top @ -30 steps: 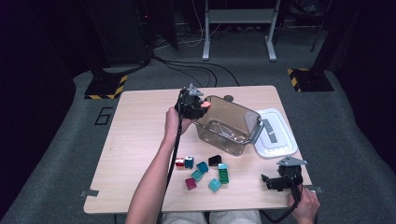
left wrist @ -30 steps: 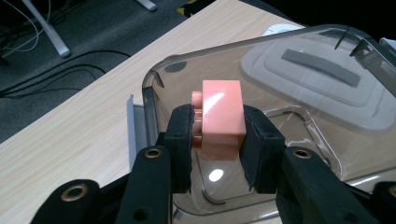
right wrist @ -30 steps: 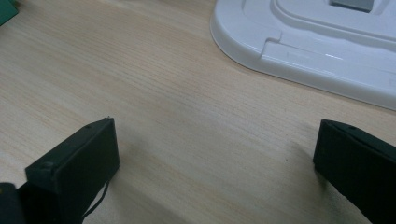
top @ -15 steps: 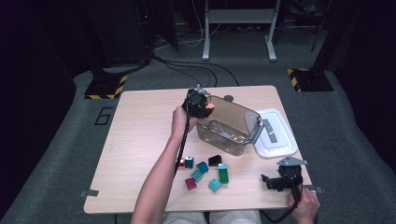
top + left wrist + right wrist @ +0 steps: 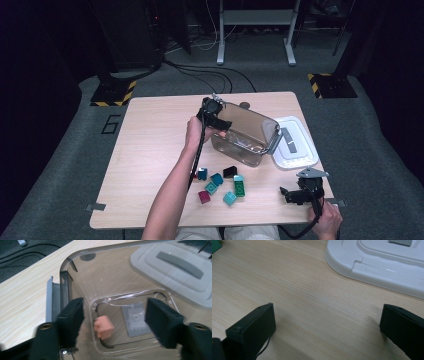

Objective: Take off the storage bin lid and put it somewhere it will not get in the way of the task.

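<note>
The person's left forearm reaches from the near edge of the worktop [image 5: 150, 150] up and across it, the hand bent at the wrist so that the left tool [image 5: 214, 114] hangs over the near-left rim of the clear box [image 5: 250, 135] and points down into it. Its jaws have just been opening and now stand apart, released, with nothing pressed between them. In the left gripper view the pink block [image 5: 104, 327] lies loose on the floor of the clear box, below the gap between the jaws and nearer the jaw seen on the left, touching neither. Beside the block, on the box floor, is a grey square patch [image 5: 136, 320].

The right hand [image 5: 327, 220] rests at the near right corner of the worktop, holding the right tool [image 5: 295, 192] low and roughly level, pointed toward the middle. Its jaws are wide apart over bare wood, released and empty.

The white lid [image 5: 295, 145] lies flat on the worktop just right of the box, touching or nearly touching it. A cluster of small blocks [image 5: 220, 185], teal, green, black and dark red, sits on the worktop in front of the box, between the two arms.
</note>
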